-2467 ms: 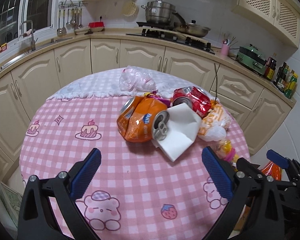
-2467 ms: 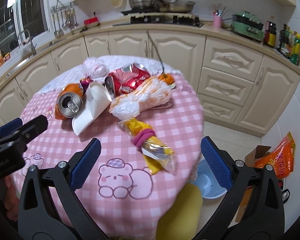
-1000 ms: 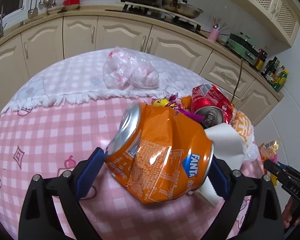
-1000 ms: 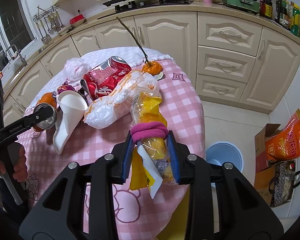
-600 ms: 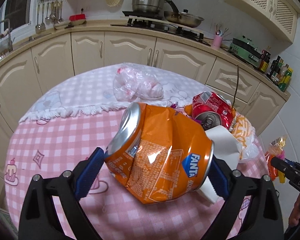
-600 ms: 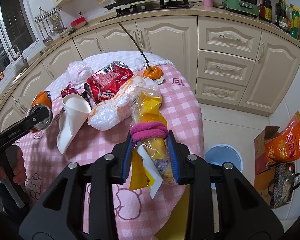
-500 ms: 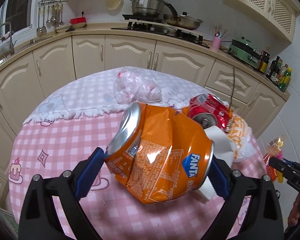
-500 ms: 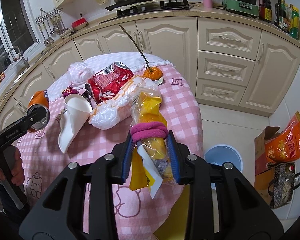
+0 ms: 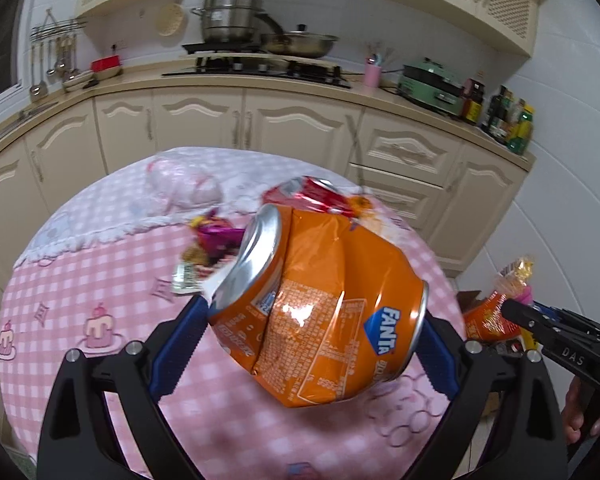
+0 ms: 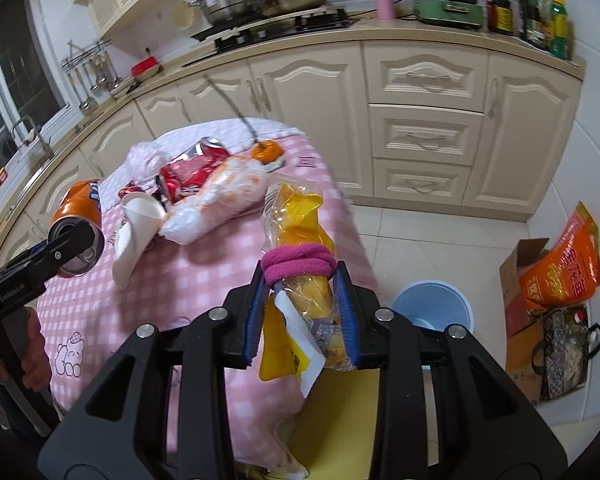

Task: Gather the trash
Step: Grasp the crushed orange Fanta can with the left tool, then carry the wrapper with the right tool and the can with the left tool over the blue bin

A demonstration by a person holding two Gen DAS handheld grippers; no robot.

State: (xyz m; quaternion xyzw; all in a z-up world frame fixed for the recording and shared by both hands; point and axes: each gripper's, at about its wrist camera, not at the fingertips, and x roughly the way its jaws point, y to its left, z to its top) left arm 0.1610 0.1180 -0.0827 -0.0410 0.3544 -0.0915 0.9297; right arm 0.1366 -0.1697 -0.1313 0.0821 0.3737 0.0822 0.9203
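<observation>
Pinching a dented orange can (image 9: 320,312) end to end, the left gripper (image 9: 308,340) holds it above the table (image 9: 100,280), axis running ten to four o'clock. The right gripper (image 10: 302,316) clamps a yellow packet (image 10: 300,232), pointing to twelve o'clock, over the table's edge.

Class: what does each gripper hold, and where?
Left gripper: crushed orange Fanta can, clamped end to end. Right gripper: yellow snack packet, below its pink band.

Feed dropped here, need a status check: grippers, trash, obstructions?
Left gripper clamps orange can. Right gripper clamps yellow bag. Blue bin unobstructed.
</observation>
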